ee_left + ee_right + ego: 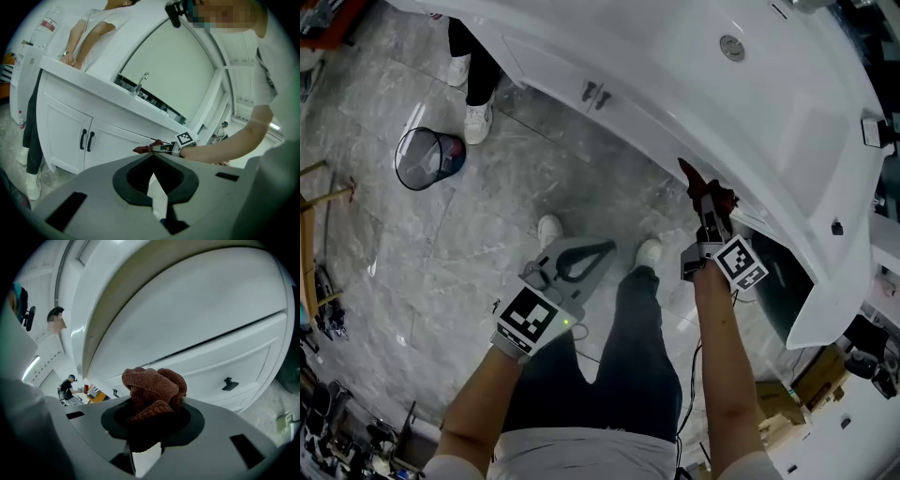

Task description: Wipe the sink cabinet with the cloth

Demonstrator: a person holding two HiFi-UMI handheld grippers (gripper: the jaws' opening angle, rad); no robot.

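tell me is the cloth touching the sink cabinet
Cannot tell. The right gripper view shows the cloth bunched in the right gripper, before the sink cabinet, but no clear contact or gap.

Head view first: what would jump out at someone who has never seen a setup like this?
The crumpled red-brown cloth pinched in the right tool, right by the big white sink cabinet. Then the left tool, shut and empty, hanging over the marble floor, with a black mesh bin off to the left.
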